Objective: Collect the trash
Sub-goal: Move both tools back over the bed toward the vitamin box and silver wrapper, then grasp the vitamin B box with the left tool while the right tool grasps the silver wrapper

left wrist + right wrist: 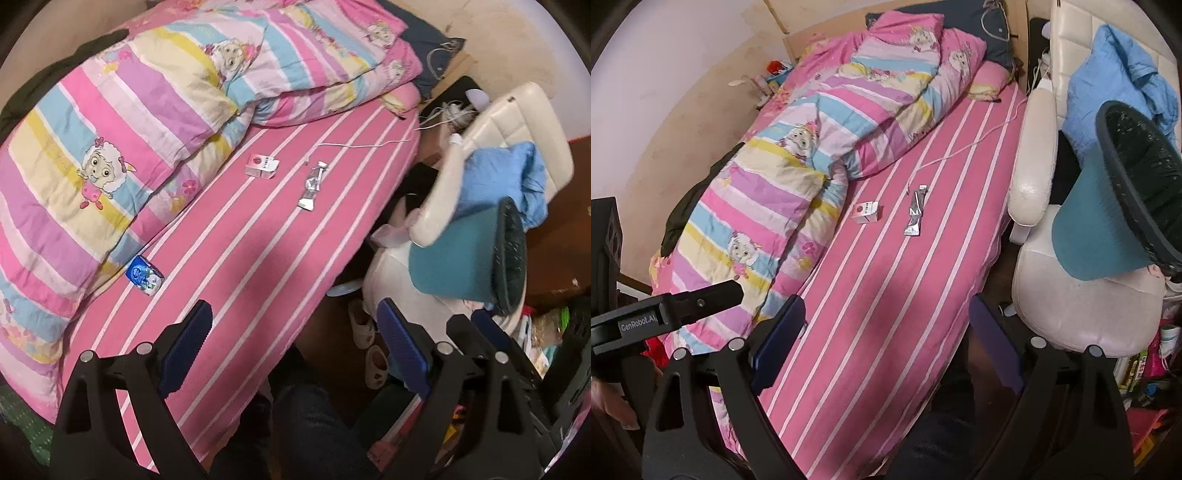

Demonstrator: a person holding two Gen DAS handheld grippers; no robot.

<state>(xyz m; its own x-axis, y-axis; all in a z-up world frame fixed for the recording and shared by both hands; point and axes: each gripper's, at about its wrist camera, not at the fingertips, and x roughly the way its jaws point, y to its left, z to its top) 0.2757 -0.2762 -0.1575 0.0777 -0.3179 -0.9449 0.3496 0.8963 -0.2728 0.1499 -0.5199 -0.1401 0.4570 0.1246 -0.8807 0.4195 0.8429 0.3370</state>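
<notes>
Three pieces of trash lie on the pink striped bed (258, 266): a small white and red box (261, 165) (866, 212), a silver wrapper (312, 186) (916, 216), and a blue packet (144, 276) by the quilt's edge, seen only in the left wrist view. A teal trash bin (469, 251) (1115, 199) lies tipped on the white chair (1082, 306). My left gripper (295, 332) is open and empty over the bed's near part. My right gripper (886, 328) is open and empty above the bed's near edge.
A striped cartoon quilt (110, 140) (798, 158) covers the bed's left side. A white cable (369, 144) runs across the sheet. Blue cloth (506, 177) hangs on the chair. Slippers (365, 332) and clutter sit on the floor at right.
</notes>
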